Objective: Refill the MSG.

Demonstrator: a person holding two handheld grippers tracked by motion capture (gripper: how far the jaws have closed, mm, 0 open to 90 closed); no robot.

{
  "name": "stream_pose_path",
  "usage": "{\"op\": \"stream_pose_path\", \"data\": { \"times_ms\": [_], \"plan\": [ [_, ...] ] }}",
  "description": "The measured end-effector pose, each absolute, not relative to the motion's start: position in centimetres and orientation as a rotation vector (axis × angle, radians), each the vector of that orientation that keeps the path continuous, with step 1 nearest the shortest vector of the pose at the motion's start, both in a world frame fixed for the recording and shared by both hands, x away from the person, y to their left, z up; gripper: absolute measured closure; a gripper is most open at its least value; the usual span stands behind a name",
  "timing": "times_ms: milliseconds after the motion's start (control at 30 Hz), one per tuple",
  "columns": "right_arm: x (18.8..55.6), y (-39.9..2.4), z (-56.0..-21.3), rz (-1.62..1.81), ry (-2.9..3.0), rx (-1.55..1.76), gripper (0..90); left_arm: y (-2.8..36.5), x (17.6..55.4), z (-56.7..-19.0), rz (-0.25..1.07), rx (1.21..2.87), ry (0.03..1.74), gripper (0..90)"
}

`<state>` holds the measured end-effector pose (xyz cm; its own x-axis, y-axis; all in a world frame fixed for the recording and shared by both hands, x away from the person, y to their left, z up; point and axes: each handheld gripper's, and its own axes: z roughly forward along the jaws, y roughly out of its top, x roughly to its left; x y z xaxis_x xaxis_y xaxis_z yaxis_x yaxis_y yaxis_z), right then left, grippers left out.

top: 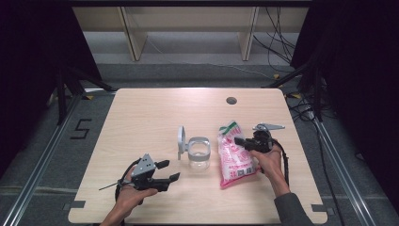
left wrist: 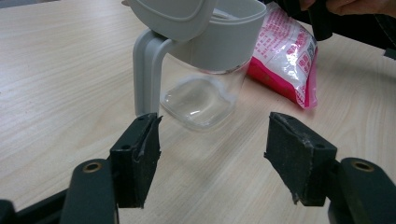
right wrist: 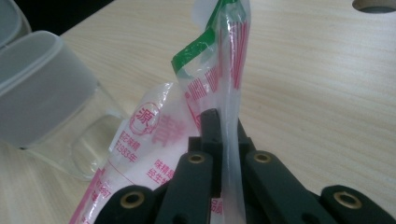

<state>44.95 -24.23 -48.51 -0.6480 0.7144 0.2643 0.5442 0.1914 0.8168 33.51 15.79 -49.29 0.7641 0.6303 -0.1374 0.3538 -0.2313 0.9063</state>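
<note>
Step in hand: grasp of the pink-and-white printed plastic pouch (top: 234,157), lying right of centre on the pale wooden worktop (top: 141,113). Right tool (right wrist: 223,135) clamped on the pouch's film below the green-edged top. Left tool (left wrist: 212,154) held apart, empty, near the front edge, aimed at the clear glass jar with grey flip lid (top: 197,151), lid open.

Next move, as judged: lift pouch, mouth over jar; steady jar with left tool.

Readable print: a circled character "源" and digits "1983"; remaining text too small.

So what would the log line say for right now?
right gripper: shut on pink bag | left gripper: open, facing clear jar | jar lid: flipped open | table
</note>
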Motion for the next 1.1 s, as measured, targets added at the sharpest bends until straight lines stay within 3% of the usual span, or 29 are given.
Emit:
{"op": "stream_pose_path", "data": {
  "times_ms": [1100],
  "plan": [
    [39.0,-24.9,-44.2,1.689,2.146,1.035,90.0,15.5,33.2,-49.4,0.307,1.861,0.751,34.3]
  ]
}}
